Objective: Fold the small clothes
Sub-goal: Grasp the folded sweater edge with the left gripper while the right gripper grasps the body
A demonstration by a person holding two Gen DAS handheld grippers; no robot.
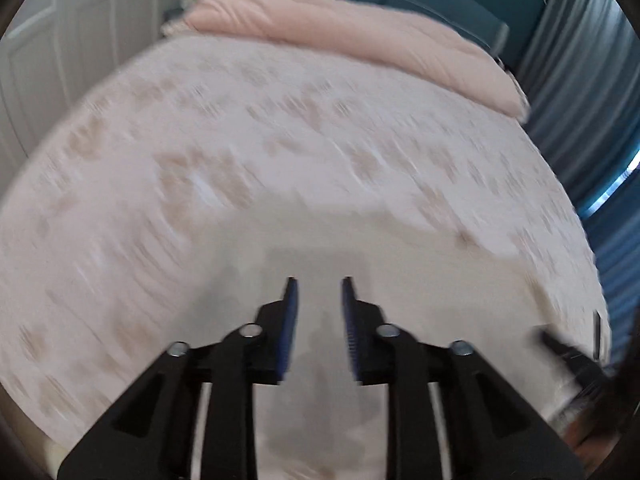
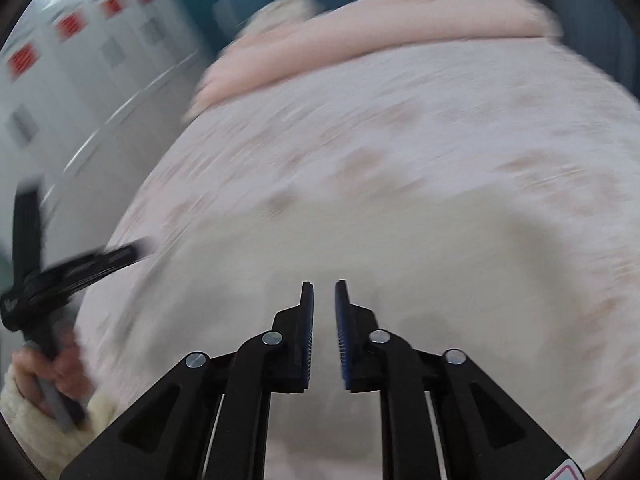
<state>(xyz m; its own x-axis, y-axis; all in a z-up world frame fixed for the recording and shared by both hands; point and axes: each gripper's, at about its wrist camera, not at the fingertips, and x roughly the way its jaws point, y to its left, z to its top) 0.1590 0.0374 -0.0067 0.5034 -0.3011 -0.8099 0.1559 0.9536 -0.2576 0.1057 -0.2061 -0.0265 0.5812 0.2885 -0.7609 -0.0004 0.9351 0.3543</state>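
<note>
A pale cream garment (image 1: 328,240) lies flat on the bed in front of both grippers; it also shows in the right wrist view (image 2: 400,248). Both views are motion-blurred. My left gripper (image 1: 319,284) is open and empty, its fingers hovering just above the garment's near part. My right gripper (image 2: 323,286) is open with a narrow gap and empty, above the same garment. The left gripper also shows in the right wrist view (image 2: 80,268) at the far left, held by a hand. The right gripper's tip shows at the right edge of the left wrist view (image 1: 568,352).
The bed has a pale pink patterned cover (image 1: 200,140). A folded pink duvet (image 1: 360,32) lies across the far end. White cupboard doors (image 1: 60,40) stand to the left. A teal wall and blue curtains (image 1: 592,92) are at the right.
</note>
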